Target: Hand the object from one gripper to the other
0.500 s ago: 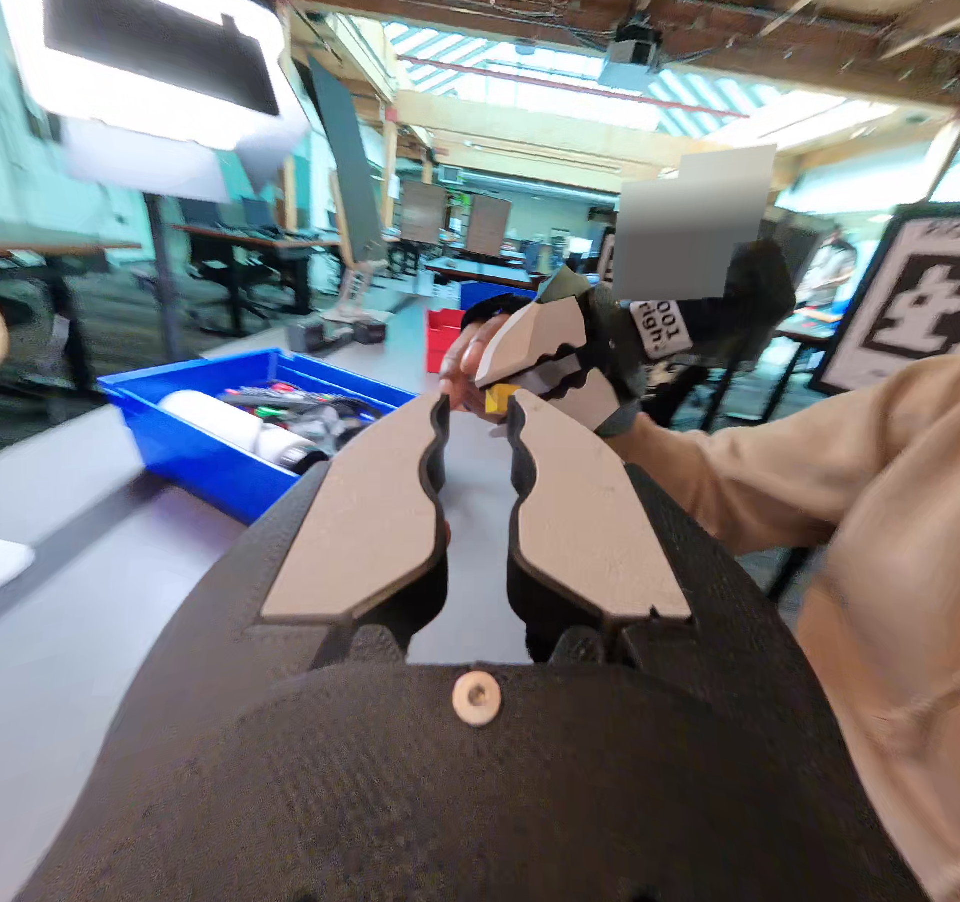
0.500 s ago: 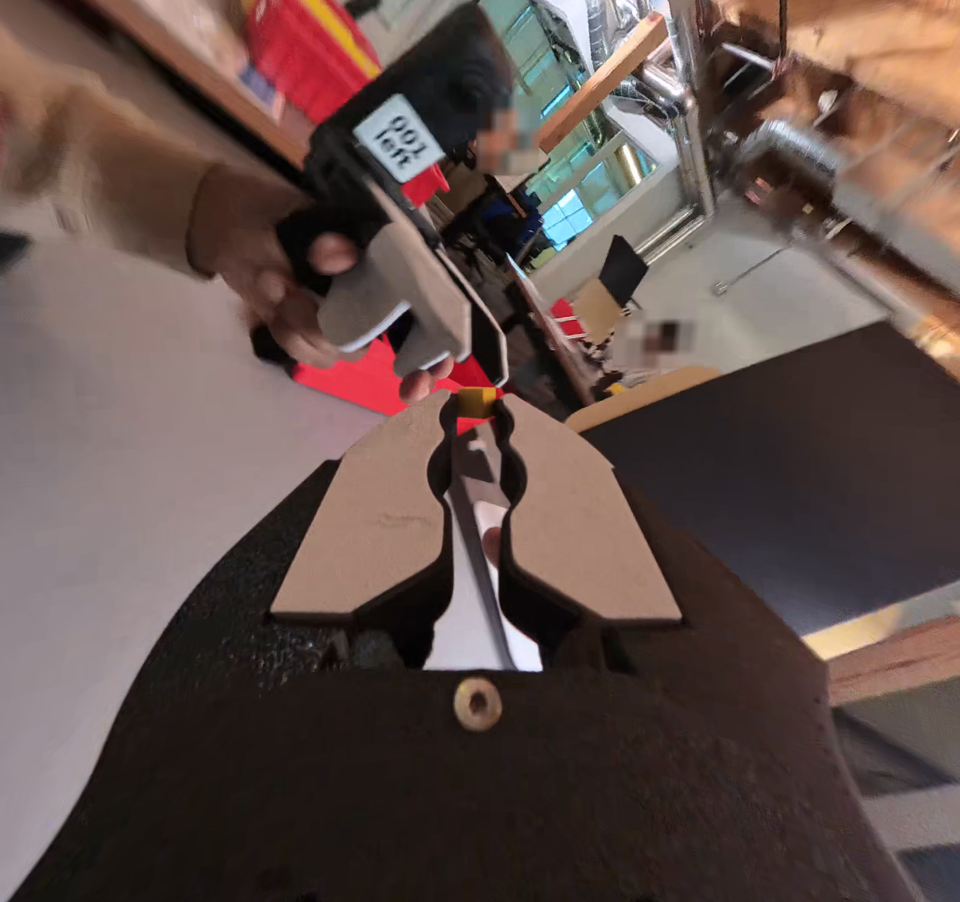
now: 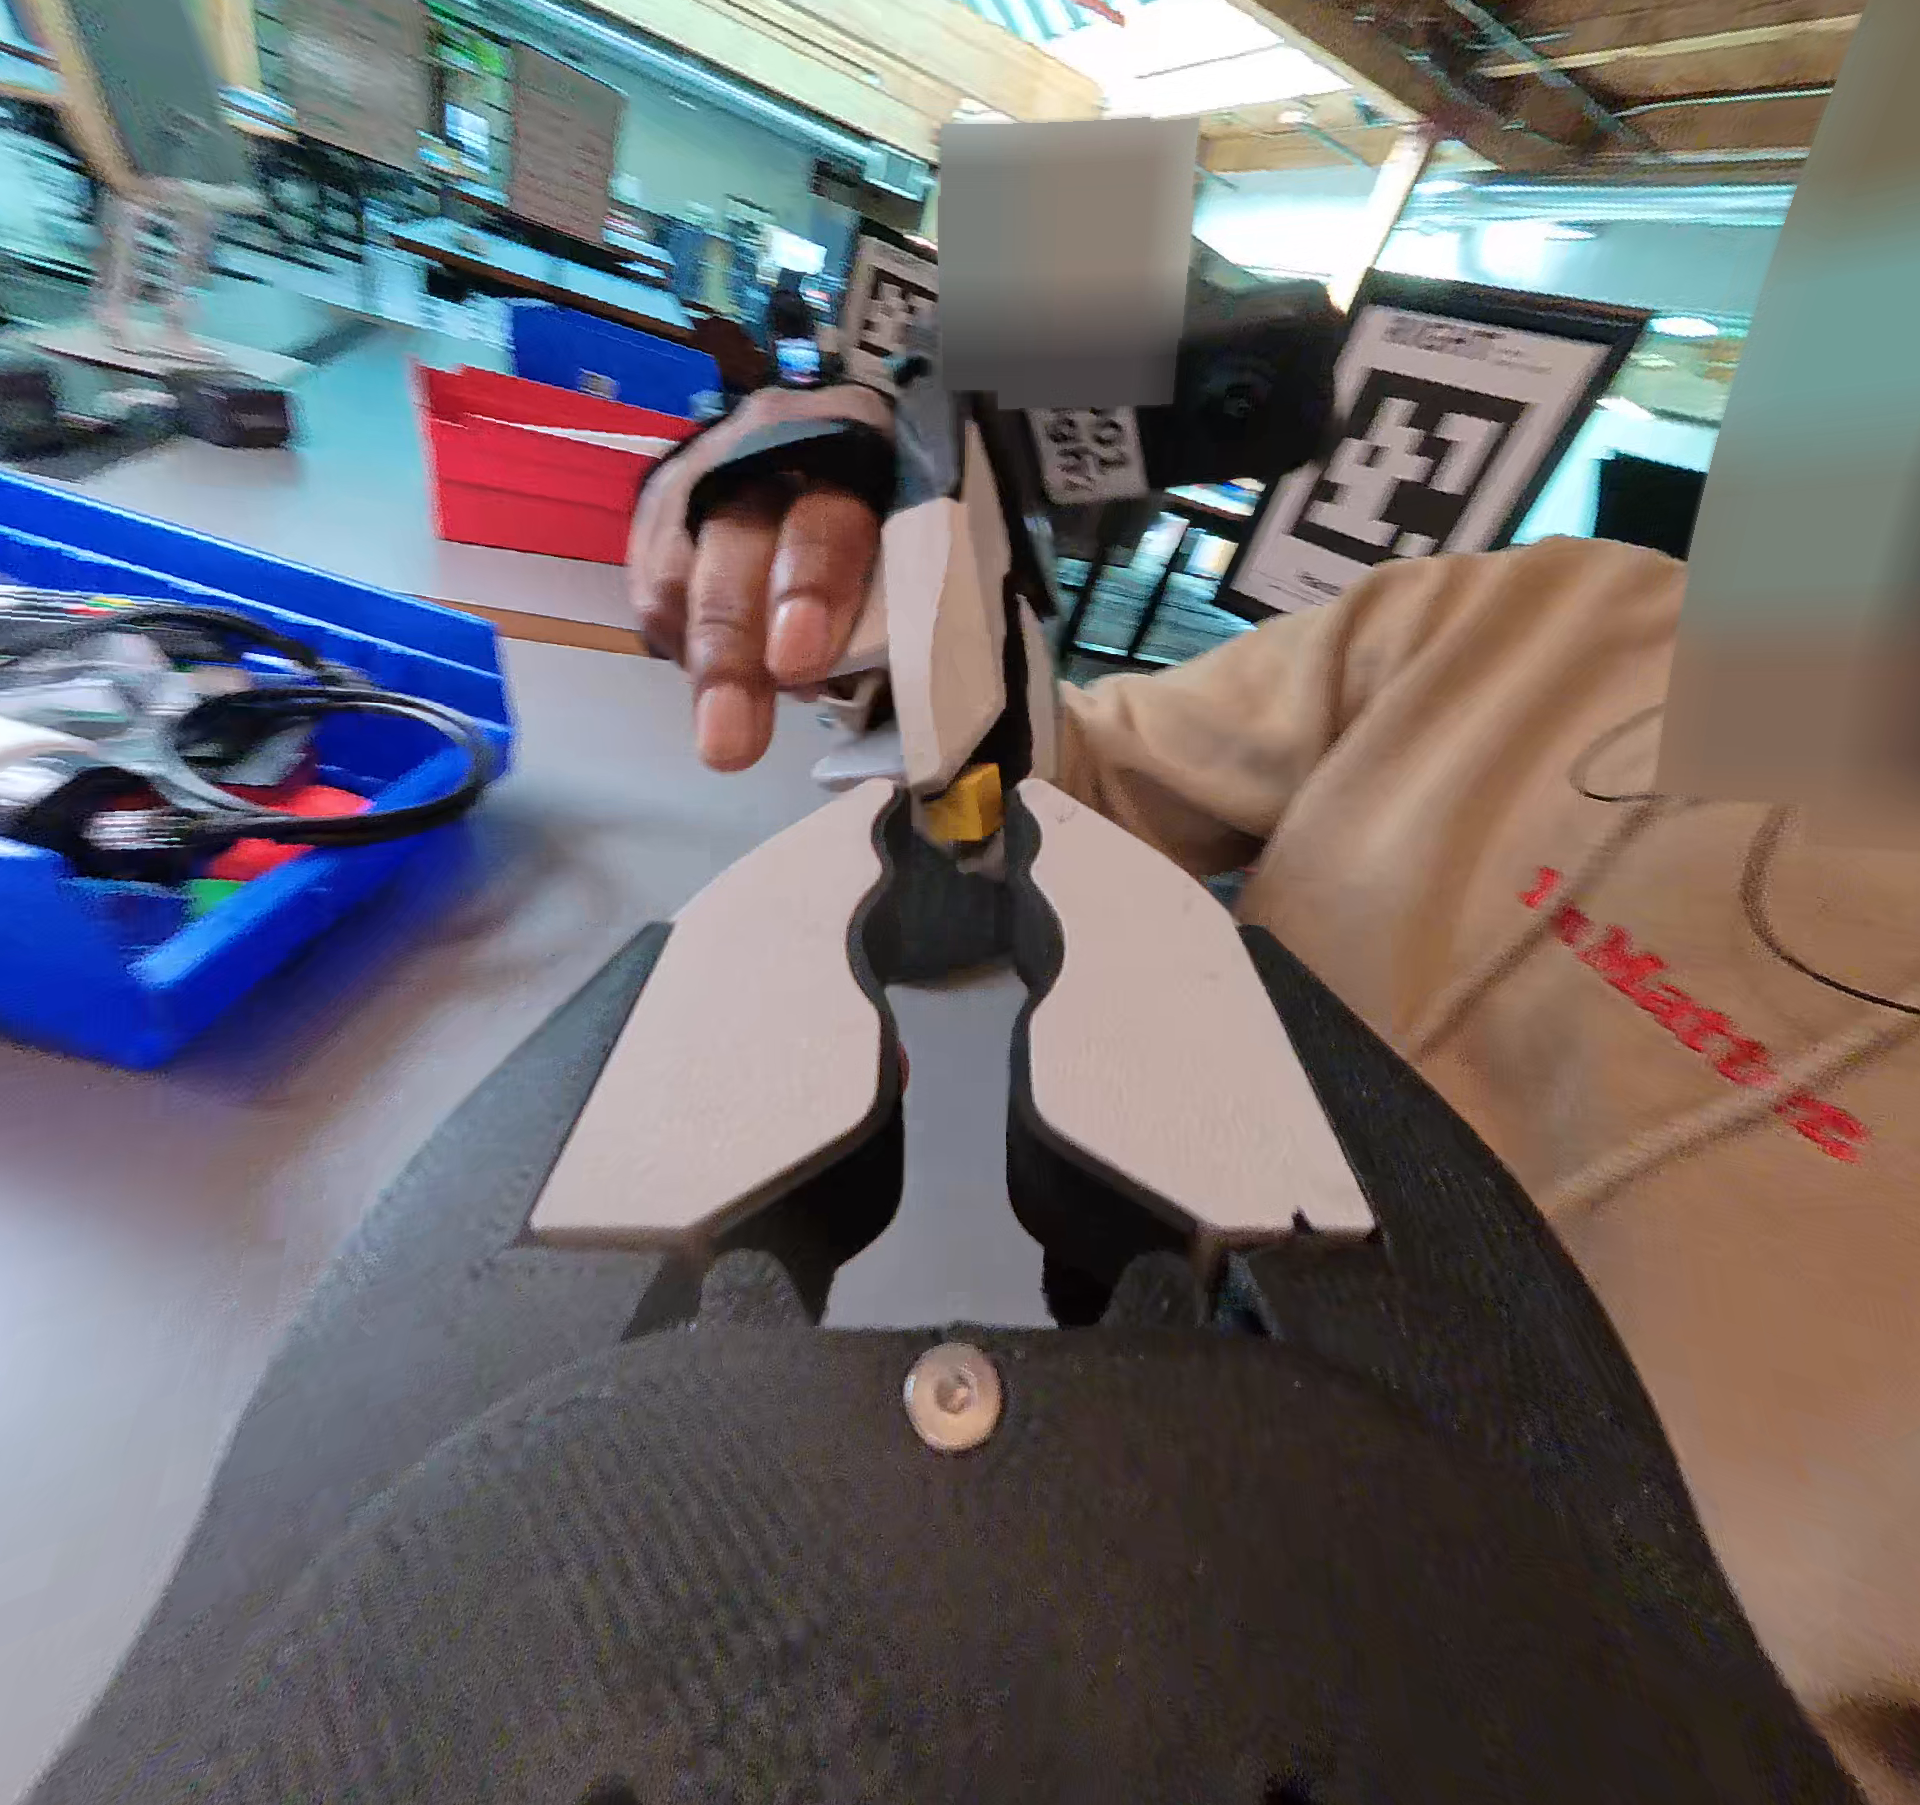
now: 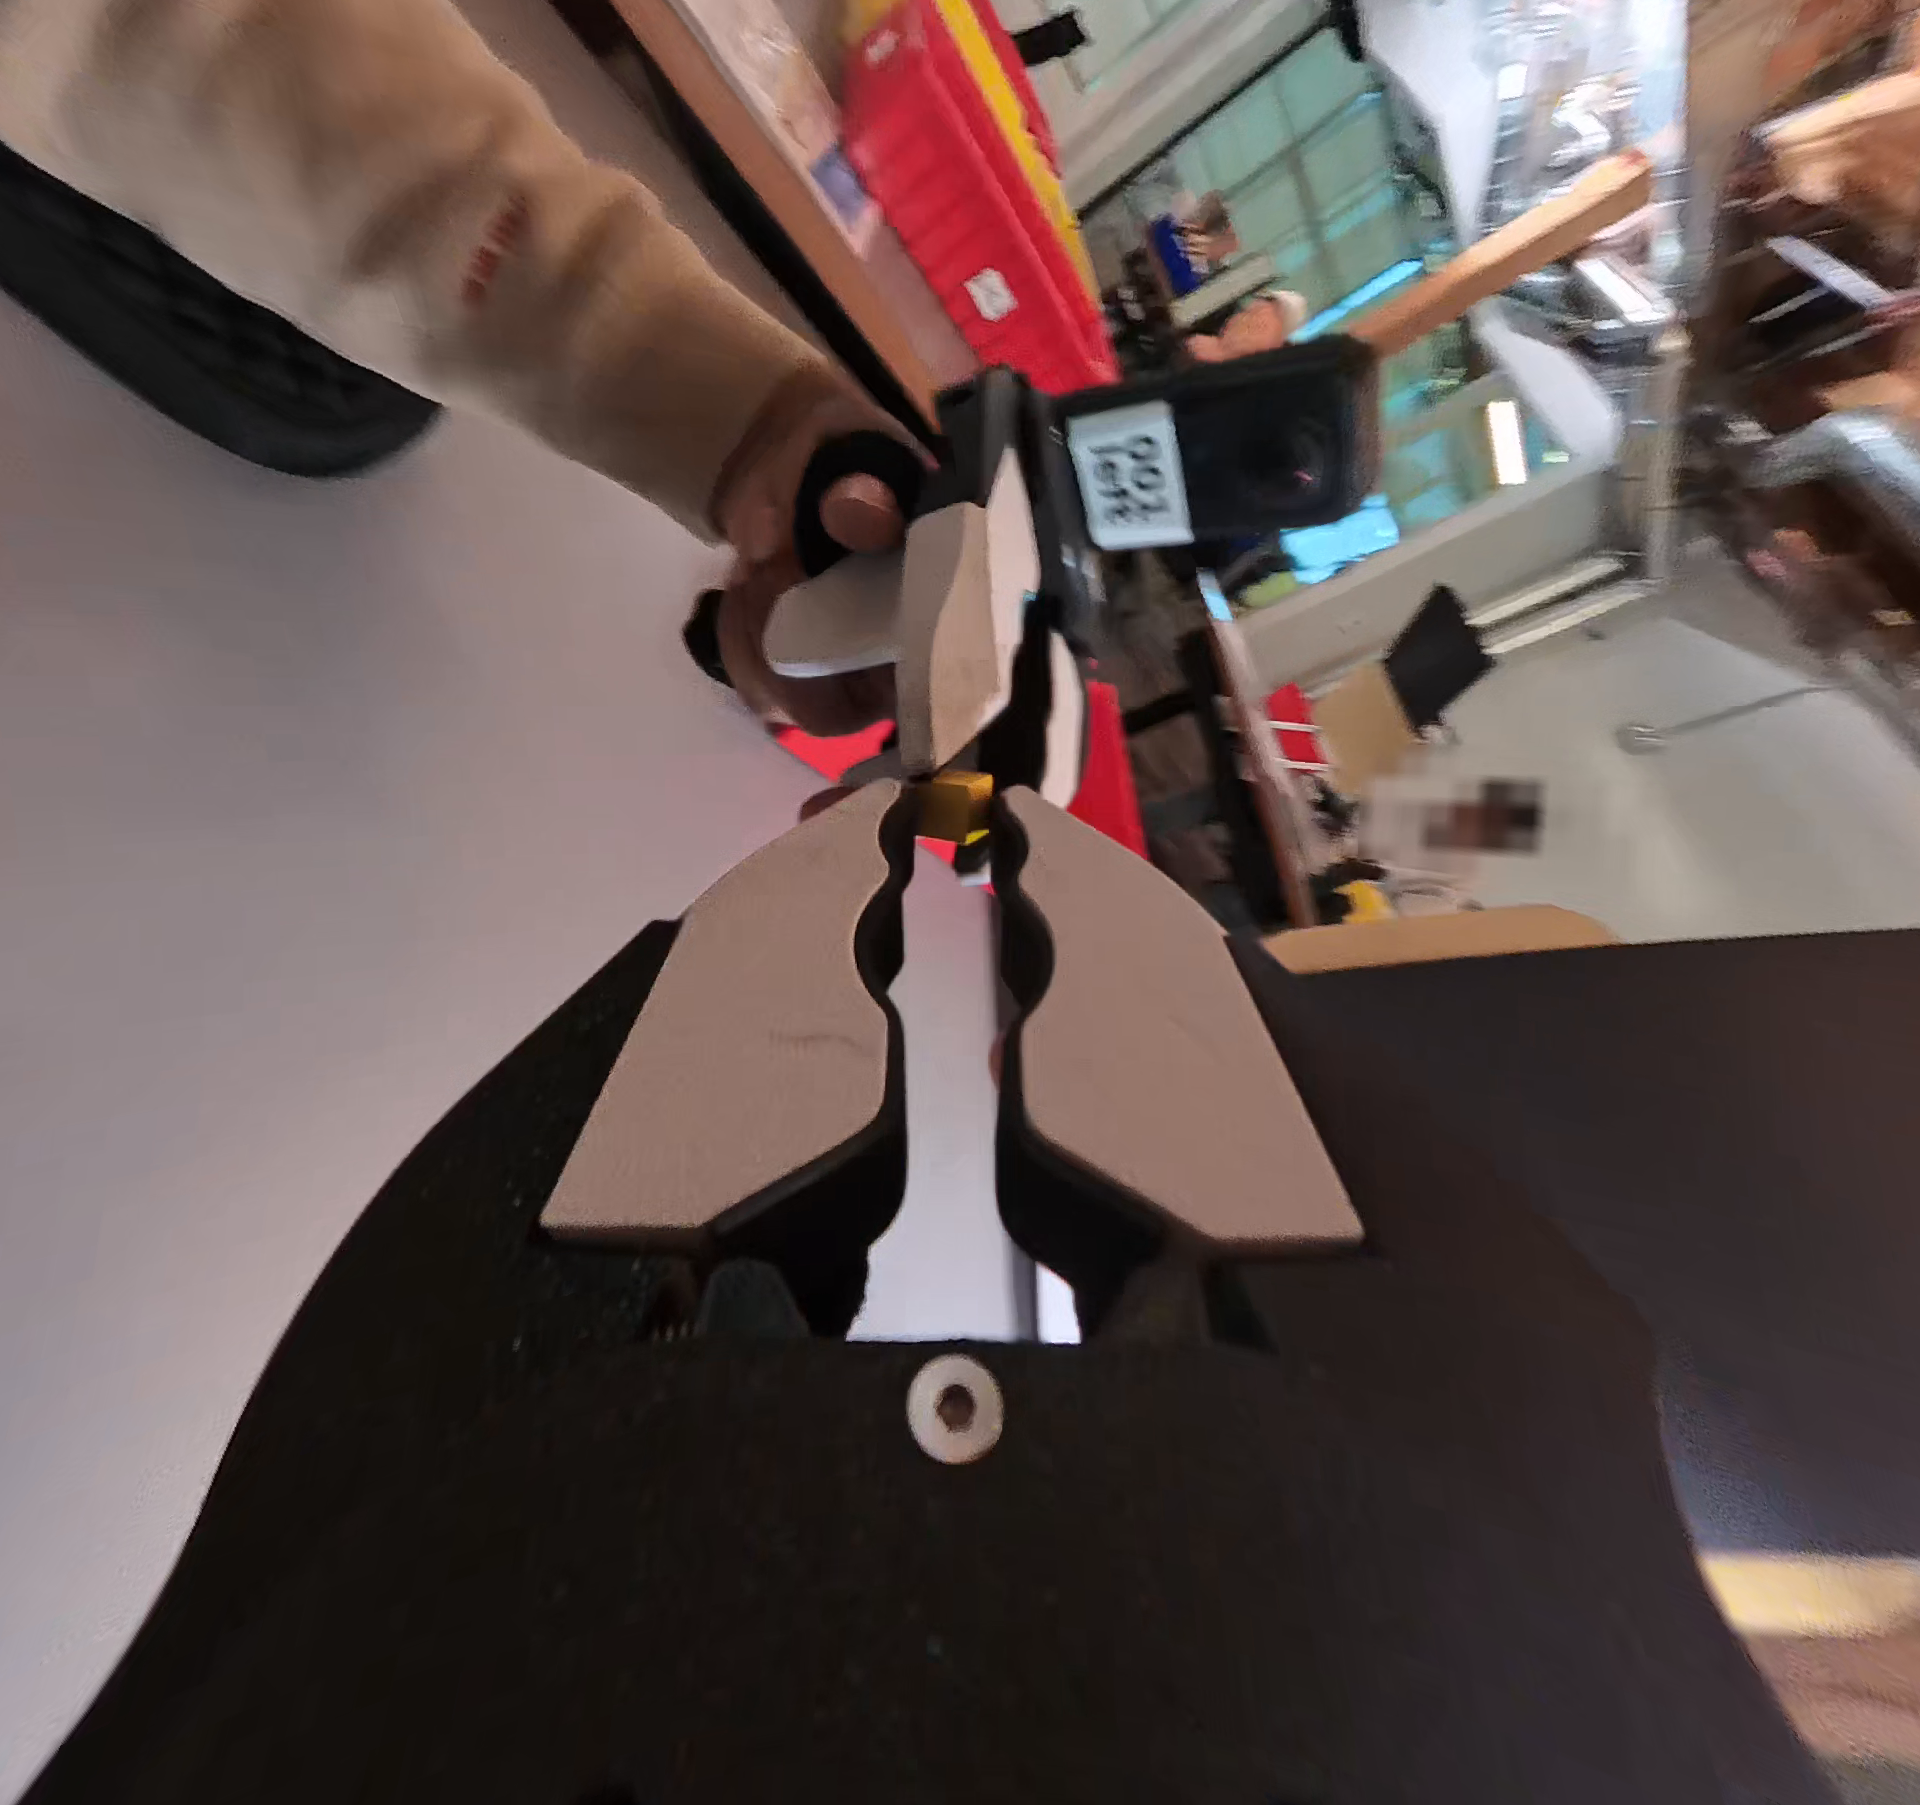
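**Up above the table: a tricky swap**

Up above the table (image 3: 312, 1184), in the air, sits the yellow block (image 3: 961, 813). It is off to one side of the blue bin (image 3: 260, 934). I cannot tell which table edge is nearest.

The right tool (image 4: 948, 799) pinches the block at its very tips. Its jaws are almost closed, with only the block between them. The left tool (image 3: 958, 799) has its tips on both sides of the same block. Its jaws are open just a little. They do not seem to squeeze yet.

Here is what could go wrong, I think. The block is tiny, and both tools need room on it. If the right tool lets go before the left one squeezes, the block could drop to the table. If the left tool closes crooked, it could bump the other tool's tips. Then the block might pop out sideways.
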Motion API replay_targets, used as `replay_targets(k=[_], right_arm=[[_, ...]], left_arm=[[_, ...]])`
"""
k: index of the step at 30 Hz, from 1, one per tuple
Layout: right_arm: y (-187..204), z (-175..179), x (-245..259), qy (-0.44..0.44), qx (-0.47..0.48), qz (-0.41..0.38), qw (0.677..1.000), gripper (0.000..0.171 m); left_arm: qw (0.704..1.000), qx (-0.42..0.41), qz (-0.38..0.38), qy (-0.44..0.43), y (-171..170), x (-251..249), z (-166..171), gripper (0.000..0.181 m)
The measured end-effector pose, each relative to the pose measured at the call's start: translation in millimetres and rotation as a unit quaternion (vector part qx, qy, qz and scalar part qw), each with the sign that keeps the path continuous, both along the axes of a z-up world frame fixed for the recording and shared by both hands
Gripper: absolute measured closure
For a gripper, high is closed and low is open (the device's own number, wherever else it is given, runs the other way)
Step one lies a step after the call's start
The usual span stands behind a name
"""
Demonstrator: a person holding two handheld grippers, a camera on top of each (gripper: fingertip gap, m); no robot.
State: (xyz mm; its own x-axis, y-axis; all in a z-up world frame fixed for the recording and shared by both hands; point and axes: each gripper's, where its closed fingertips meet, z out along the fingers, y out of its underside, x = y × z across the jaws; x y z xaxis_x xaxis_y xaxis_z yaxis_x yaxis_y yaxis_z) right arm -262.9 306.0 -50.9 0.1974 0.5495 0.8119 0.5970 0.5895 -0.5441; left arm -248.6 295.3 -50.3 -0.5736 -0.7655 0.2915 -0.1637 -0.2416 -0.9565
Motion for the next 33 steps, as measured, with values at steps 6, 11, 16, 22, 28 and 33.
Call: replay_targets(k=[6, 11, 16, 22, 28, 33], right_arm=[[-29.8, -3.4, -10.6, 0.034, -0.124, 0.093, 0.987, 0.158], [-6.5, 23.5, 6.6, 0.166, -0.178, 0.064, 0.968, 0.157], [35.7, 46.2, 23.2, 0.339, -0.233, -0.031, 0.911, 0.153], [37.2, 54.2, 14.9, 0.485, -0.444, 0.044, 0.752, 0.140], [27.9, 52.9, -1.2, 0.505, -0.544, 0.075, 0.666, 0.142], [24.7, 60.0, -3.8, 0.546, -0.529, 0.050, 0.648, 0.152]], left_arm=[[0.991, -0.069, -0.111, 0.002, -29.7, -7.2, 2.2, 0.166], [0.990, -0.112, 0.001, -0.085, -0.5, 9.5, 27.1, 0.167], [0.949, -0.108, 0.193, -0.226, 42.4, 6.4, 52.3, 0.170], [0.868, 0.127, 0.368, -0.307, 45.7, -0.9, 57.2, 0.170], [0.780, 0.263, 0.445, -0.351, 39.1, -5.2, 60.2, 0.170], [0.741, 0.325, 0.456, -0.369, 30.0, -5.1, 60.0, 0.170]])
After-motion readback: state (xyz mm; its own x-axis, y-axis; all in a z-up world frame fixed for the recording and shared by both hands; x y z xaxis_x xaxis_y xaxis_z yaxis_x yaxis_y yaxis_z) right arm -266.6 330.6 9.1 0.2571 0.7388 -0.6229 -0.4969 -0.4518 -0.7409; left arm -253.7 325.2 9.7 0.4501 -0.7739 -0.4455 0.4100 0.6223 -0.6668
